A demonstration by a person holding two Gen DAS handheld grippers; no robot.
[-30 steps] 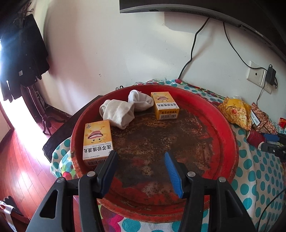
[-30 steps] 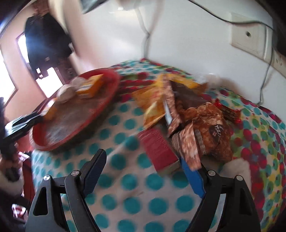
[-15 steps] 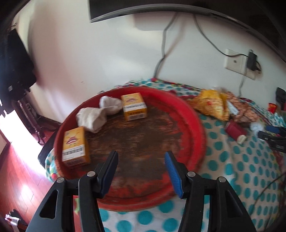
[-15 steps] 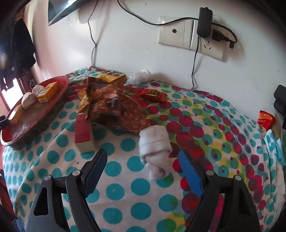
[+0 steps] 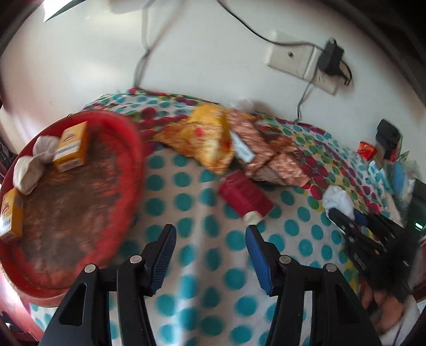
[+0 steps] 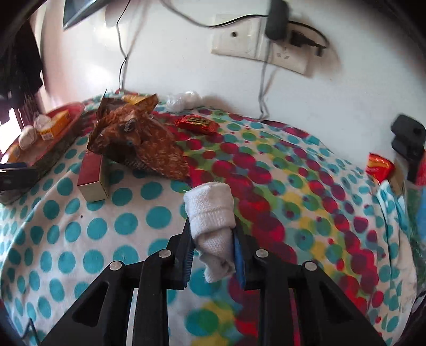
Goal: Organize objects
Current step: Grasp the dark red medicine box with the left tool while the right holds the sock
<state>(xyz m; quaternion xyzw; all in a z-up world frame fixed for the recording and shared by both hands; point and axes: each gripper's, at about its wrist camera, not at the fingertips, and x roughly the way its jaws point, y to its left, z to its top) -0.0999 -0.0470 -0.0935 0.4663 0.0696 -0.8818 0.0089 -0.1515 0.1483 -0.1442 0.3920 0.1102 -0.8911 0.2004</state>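
The right gripper point(image 6: 213, 247) has its fingers clamped on a rolled white sock point(image 6: 211, 213), which stands up between the blue pads just above a worktop covered in a polka-dot cloth point(image 6: 133, 221) of teal, red and yellow spots. The left gripper point(image 5: 210, 255) hangs over the same cloth with its fingers apart and nothing between them. Just beyond its right fingertip lies a dark red carton point(image 5: 245, 197) with a cream end, its writing too blurred to read. To the left sits a round red tray point(image 5: 127, 149) with a worn brown base; inside it are two yellow-orange boxes, one near the far rim point(image 5: 70, 146) and one at the near left point(image 5: 10, 215), each with a white label band (the print is too soft to make out), and a pair of bundled white socks point(image 5: 32, 165) between them. Behind the red carton is a heap of snack packets: a yellow crinkled bag point(image 5: 205, 138) and brown patterned wrappers point(image 5: 269, 157). From the right wrist view, a small red and orange sweet wrapper point(image 6: 197, 123) lies farther back; its lettering is unreadable. On the white wall above, a wall socket plate point(image 6: 261, 50) holds a black plug adapter point(image 6: 277, 24) with trailing cables.
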